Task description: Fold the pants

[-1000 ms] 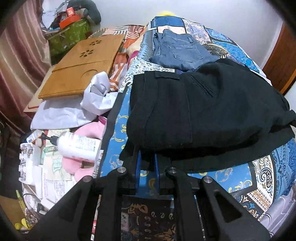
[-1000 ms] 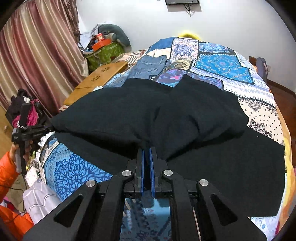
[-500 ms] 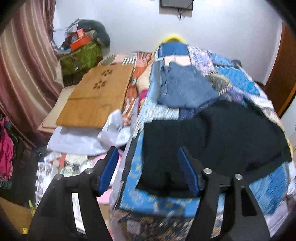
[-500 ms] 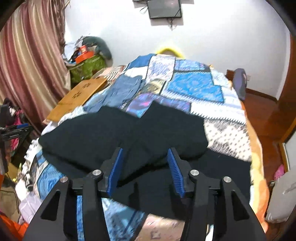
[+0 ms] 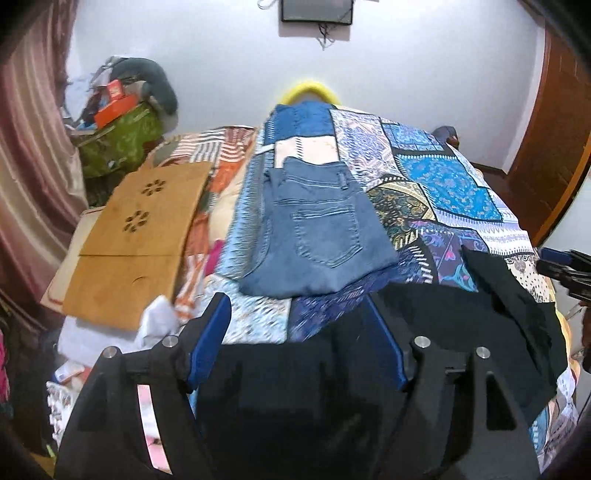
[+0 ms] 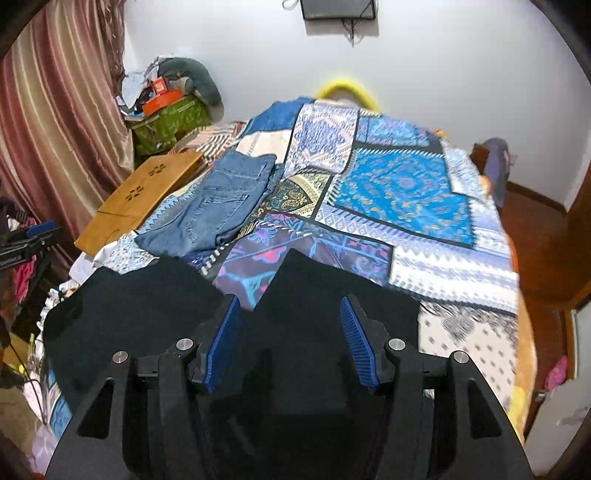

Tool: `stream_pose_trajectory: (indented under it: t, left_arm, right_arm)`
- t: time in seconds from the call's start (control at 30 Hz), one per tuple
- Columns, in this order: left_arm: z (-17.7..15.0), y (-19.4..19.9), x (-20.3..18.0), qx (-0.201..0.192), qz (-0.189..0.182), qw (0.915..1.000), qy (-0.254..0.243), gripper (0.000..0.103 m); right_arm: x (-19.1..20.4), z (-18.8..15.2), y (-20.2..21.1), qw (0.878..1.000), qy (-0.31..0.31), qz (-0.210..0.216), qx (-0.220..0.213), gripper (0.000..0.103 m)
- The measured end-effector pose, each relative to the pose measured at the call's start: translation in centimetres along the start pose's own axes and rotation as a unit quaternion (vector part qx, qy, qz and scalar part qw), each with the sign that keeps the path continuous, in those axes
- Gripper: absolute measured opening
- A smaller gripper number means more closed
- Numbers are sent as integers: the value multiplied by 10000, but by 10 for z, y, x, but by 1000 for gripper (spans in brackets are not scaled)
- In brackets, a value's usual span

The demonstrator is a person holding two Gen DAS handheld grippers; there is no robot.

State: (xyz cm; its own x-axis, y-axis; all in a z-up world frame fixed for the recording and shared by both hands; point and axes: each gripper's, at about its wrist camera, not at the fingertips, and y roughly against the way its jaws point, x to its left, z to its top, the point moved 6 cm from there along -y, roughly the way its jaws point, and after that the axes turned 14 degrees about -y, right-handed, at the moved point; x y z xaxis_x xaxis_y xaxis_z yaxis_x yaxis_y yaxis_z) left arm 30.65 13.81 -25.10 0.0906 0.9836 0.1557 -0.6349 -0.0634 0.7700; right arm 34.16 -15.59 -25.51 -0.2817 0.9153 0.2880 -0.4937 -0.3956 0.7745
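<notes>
The black pants (image 5: 461,325) lie folded on the near end of the bed, on top of the patchwork bedspread (image 5: 439,184), dark cloth filling the low part of both views. In the right wrist view the pants (image 6: 147,310) show two upper corners with a notch of purple patchwork between them.

The left gripper (image 5: 295,339) hangs above the near left part of the pants with its jaws spread wide and nothing between them — one blue pad (image 5: 208,341) over the edge of the bed, the other over the black cloth. The right gripper (image 6: 291,339) is released as well, its ribbed blue pads (image 6: 356,341) held apart above the pants, not touching the cloth as far as I can tell. Each gripper catches a glimpse of the other at the rim of its view.

Farther up the bed, a folded pair of blue jeans (image 5: 317,229) rests back pocket up, close to the black pants; whether they touch I cannot tell. Left of the bed a wooden board (image 5: 133,236) with flower-shaped cutouts lies flat over white cloth and clutter. A green bag (image 5: 118,140) piled with odds and ends stands in the corner by the striped curtain (image 6: 55,122), and a dark screen (image 6: 338,9) hangs on the white wall — a yellow ring (image 6: 347,88) peeks out behind the head of the bed.
</notes>
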Motion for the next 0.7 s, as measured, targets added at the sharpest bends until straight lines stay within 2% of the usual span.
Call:
stream_pose_trajectory:
  t: [0.3, 0.4, 0.43, 0.47, 0.5, 0.57, 0.6, 0.63, 0.7]
  left_arm:
    - [15, -72, -22, 498, -188, 9981, -297, 73]
    - [12, -87, -25, 634, -206, 9971, -374, 73]
    - [12, -91, -26, 669, -208, 9968, -394, 73]
    - [11, -93, -27, 693, -210, 9965, -409, 73]
    - [10, -98, -29, 734, -217, 9961, -432, 73]
    - [7, -101, -32, 787, -256, 9955, -463, 73]
    - [6, -103, -35, 810, -276, 9952, -476, 73]
    - [5, -104, -37, 833, -289, 9950, -479, 73]
    - [4, -102, -42, 873, -328, 9945, -486, 73]
  right_arm:
    - [-7, 20, -87, 9963, 165, -38, 840, 53]
    - [-8, 18, -113, 9919, 230, -48, 1249, 52]
    - [-8, 15, -119, 9903, 235, 2, 1369, 45]
    - [-7, 13, -122, 9908, 229, 53, 1332, 45]
    - [-7, 13, -122, 9916, 245, 71, 1271, 41]
    - [-6, 13, -119, 9925, 308, 59, 1185, 26]
    - [-7, 13, -117, 9928, 315, 49, 1155, 16]
    - [-9, 12, -114, 9934, 274, 40, 1114, 10]
    - [-12, 11, -107, 9941, 163, 82, 1072, 9]
